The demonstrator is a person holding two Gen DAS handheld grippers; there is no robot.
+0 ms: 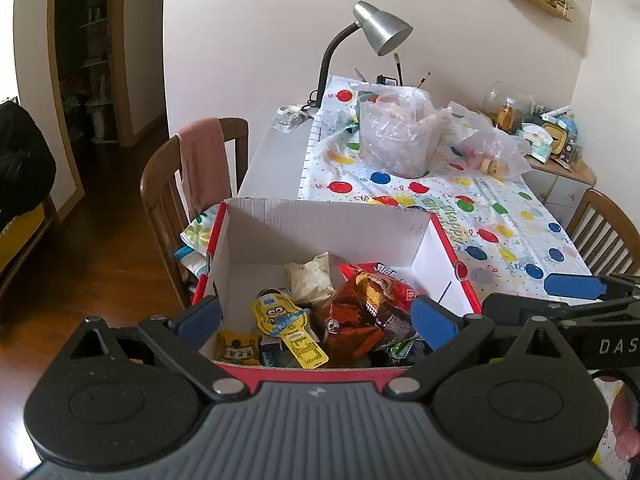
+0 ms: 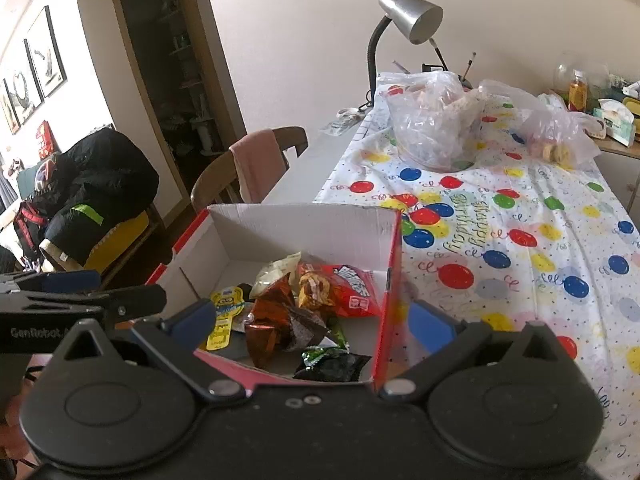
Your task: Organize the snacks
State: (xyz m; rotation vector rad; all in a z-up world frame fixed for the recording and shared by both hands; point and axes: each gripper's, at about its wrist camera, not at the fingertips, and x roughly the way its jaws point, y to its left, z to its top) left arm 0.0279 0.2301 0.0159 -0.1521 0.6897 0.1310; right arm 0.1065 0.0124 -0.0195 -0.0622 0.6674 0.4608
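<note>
A red and white cardboard box (image 1: 320,232) (image 2: 304,224) stands at the table's near left corner. It holds several snacks: a yellow cartoon packet (image 1: 280,316) (image 2: 224,308), a red bag (image 1: 384,276) (image 2: 352,284), a brown foil bag (image 1: 356,316) (image 2: 272,320), a pale wrapper (image 1: 310,276), and a dark green packet (image 2: 332,364). My left gripper (image 1: 316,320) is open and empty above the box's near edge. My right gripper (image 2: 312,322) is open and empty, straddling the box's right wall. Each gripper shows in the other's view.
The table has a balloon-print cloth (image 2: 520,240). Two clear plastic bags (image 1: 400,136) (image 1: 492,148) sit at its far end beside a silver desk lamp (image 1: 380,28). A wooden chair (image 1: 192,184) with a pink cloth stands left of the table. A cluttered cabinet (image 1: 552,140) is at right.
</note>
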